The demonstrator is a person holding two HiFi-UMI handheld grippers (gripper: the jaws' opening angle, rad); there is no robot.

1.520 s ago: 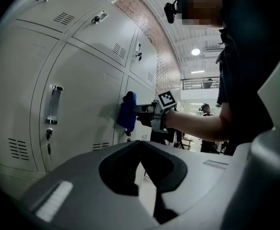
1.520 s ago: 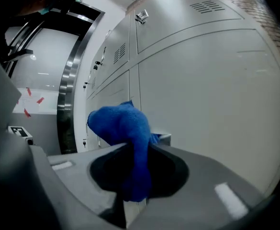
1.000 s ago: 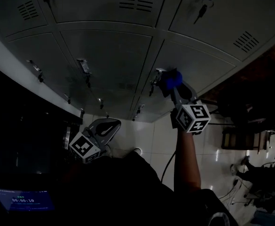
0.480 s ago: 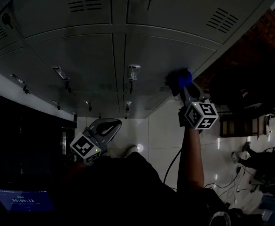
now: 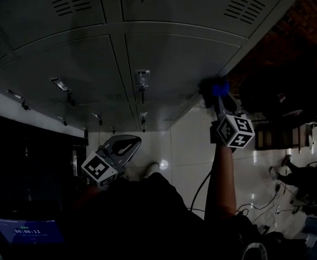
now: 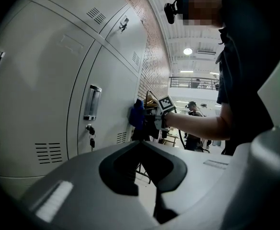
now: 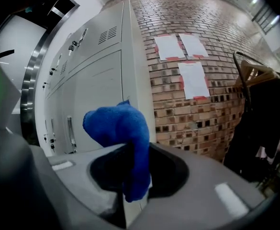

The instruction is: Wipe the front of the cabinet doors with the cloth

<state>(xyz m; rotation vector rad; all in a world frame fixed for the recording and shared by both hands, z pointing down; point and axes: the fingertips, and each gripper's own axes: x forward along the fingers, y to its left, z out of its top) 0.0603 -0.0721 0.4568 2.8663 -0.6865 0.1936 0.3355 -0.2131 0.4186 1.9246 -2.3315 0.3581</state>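
Head view: I see my right claw [image 5: 217, 94] out at about 2 o'clock, clenched on a blue cloth [image 5: 220, 86] at the far right end of the grey cabinet doors [image 5: 169, 58]. My left claw [image 5: 127, 143] hangs low at about 8 o'clock over the pale tiled floor [image 5: 191, 145], well apart from the doors.

In the right gripper view the cloth [image 7: 123, 128] is pinched between the jaws of the right claw [image 7: 130, 157]. One bunched end sticks up and a tail hangs down through the gap. Behind it is the corner of the cabinet [image 7: 101, 90], and at 1 o'clock a brick wall [image 7: 202, 119] carries sheets of paper [image 7: 192, 78].

In the left gripper view the left claw [image 6: 142, 145] is closed with nothing in it. Past it, at about 12 o'clock, the cloth [image 6: 136, 114] appears to rest against the face of the last door, just right of a door handle [image 6: 92, 102] with keys [image 6: 91, 131] hanging below it.
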